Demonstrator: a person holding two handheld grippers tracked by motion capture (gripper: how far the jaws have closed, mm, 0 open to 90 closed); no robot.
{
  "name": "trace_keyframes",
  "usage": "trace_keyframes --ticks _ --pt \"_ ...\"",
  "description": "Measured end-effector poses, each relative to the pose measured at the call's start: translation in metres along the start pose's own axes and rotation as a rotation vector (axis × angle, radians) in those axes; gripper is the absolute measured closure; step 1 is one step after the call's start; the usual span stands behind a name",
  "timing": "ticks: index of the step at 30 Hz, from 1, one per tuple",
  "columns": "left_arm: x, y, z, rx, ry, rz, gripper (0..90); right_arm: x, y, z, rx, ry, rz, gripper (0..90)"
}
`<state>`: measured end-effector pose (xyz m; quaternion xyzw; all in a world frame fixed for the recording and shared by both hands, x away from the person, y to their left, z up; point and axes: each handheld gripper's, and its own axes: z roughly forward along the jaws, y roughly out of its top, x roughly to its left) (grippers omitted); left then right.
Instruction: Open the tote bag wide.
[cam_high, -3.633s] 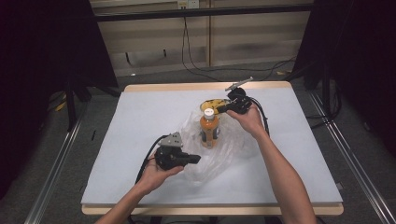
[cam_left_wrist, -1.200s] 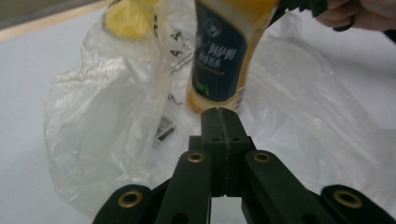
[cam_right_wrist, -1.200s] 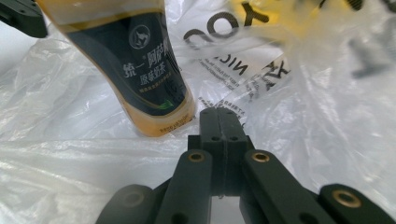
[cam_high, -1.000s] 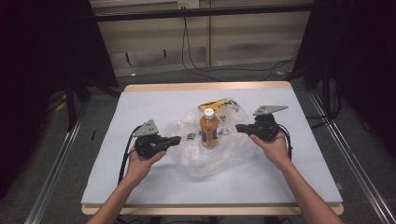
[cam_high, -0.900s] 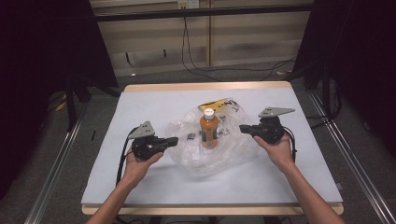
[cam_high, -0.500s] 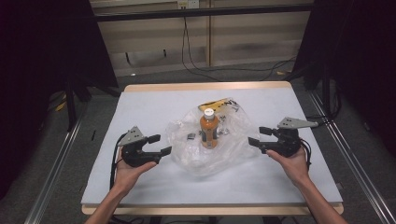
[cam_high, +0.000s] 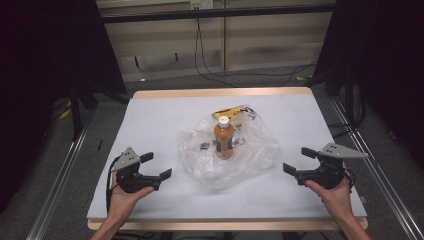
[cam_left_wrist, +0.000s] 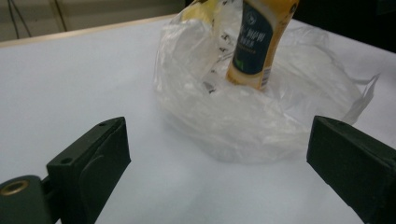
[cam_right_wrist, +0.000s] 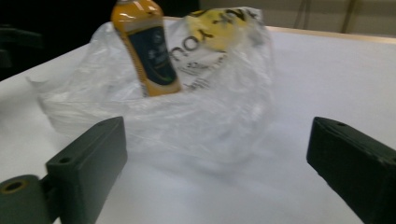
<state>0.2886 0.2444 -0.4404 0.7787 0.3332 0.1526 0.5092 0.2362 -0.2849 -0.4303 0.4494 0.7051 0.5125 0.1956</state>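
An orange drink bottle (cam_high: 224, 139) with a white cap and dark label stands upright inside a crumpled clear plastic bag (cam_high: 250, 155) at the table's middle. The bottle (cam_left_wrist: 258, 42) and the bag (cam_left_wrist: 243, 121) lie ahead in the left gripper view; the bottle (cam_right_wrist: 145, 49) and the bag (cam_right_wrist: 210, 112) lie ahead in the right gripper view. My left gripper (cam_high: 156, 166) is open near the front left, apart from the bag. My right gripper (cam_high: 299, 161) is open near the front right, also clear of the bag. Both hold nothing.
The white table (cam_high: 150, 120) has a wooden far edge (cam_high: 220, 92). A yellow printed patch (cam_high: 234, 110) shows at the bag's far side. Metal rails (cam_high: 60, 185) run along both table sides, and cables (cam_high: 210, 60) hang behind.
Both grippers have drawn back from the bag, outward and toward the table's front edge. The bottle and bag stay put in the middle.
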Motion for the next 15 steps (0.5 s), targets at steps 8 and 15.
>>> trace_keyframes --ticks 8,15 --pt "-0.010 -0.013 -0.008 0.009 -0.023 0.084 2.9 -0.008 -0.025 -0.015 -0.031 -0.040 0.060 4.0" --pt "-0.001 -0.022 -0.016 -0.038 0.024 0.014 2.4 -0.004 -0.027 -0.017 -0.049 -0.063 0.031 4.7"
